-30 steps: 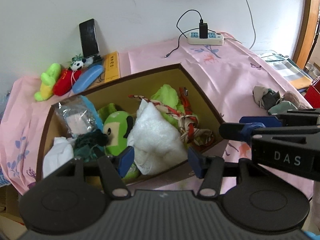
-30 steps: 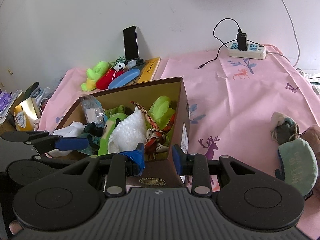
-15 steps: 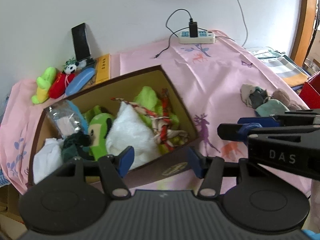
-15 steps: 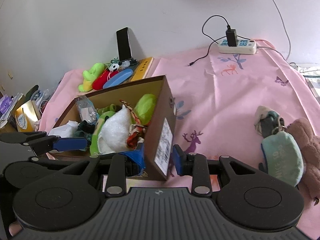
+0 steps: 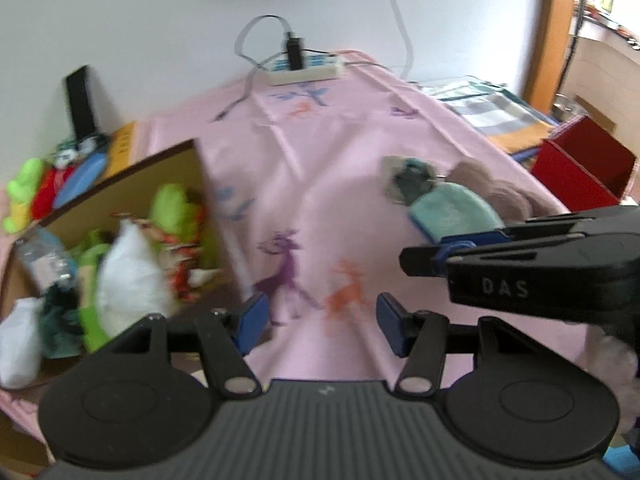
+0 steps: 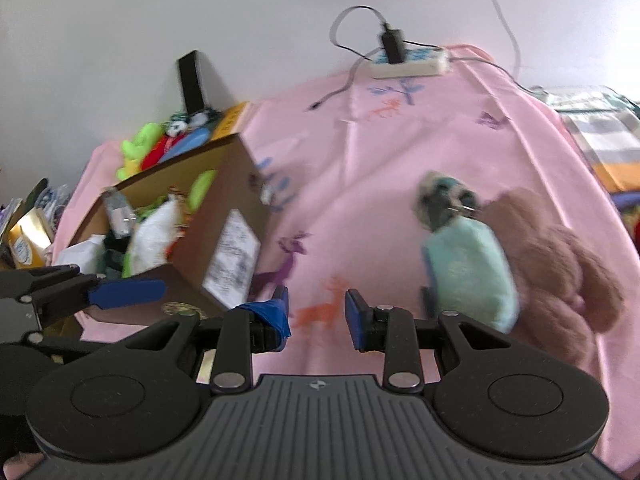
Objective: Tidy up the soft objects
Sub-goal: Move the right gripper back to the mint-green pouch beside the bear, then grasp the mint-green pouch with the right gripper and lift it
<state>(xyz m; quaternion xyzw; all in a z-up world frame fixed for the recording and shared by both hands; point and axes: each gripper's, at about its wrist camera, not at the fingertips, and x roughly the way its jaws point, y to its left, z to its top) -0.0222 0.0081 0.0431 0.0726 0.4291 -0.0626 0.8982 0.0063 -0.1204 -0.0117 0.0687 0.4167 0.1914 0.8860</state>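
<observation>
A brown cardboard box (image 5: pixel 172 168) (image 6: pixel 228 184) holds several soft toys, among them a white plush (image 5: pixel 128 276) (image 6: pixel 154 236) and a green one (image 5: pixel 172 208). On the pink cloth lie a teal soft pouch (image 6: pixel 468 272) (image 5: pixel 452 212), a brown plush (image 6: pixel 560 268) (image 5: pixel 492 188) and a grey bundle (image 6: pixel 440 200). My left gripper (image 5: pixel 320 320) is open and empty over the cloth, right of the box. My right gripper (image 6: pixel 316 312) is open and empty, left of the teal pouch.
A white power strip (image 5: pixel 306 70) (image 6: pixel 408 64) with cables lies at the back by the wall. A black phone (image 5: pixel 80 100), a yellow book and small green, red and blue plush toys (image 5: pixel 44 192) sit behind the box. A red box (image 5: pixel 580 164) stands at far right.
Both grippers have swung right, away from the box and towards the teal pouch and brown plush, which now look nearer. Both stay open and empty. The views are motion-blurred.
</observation>
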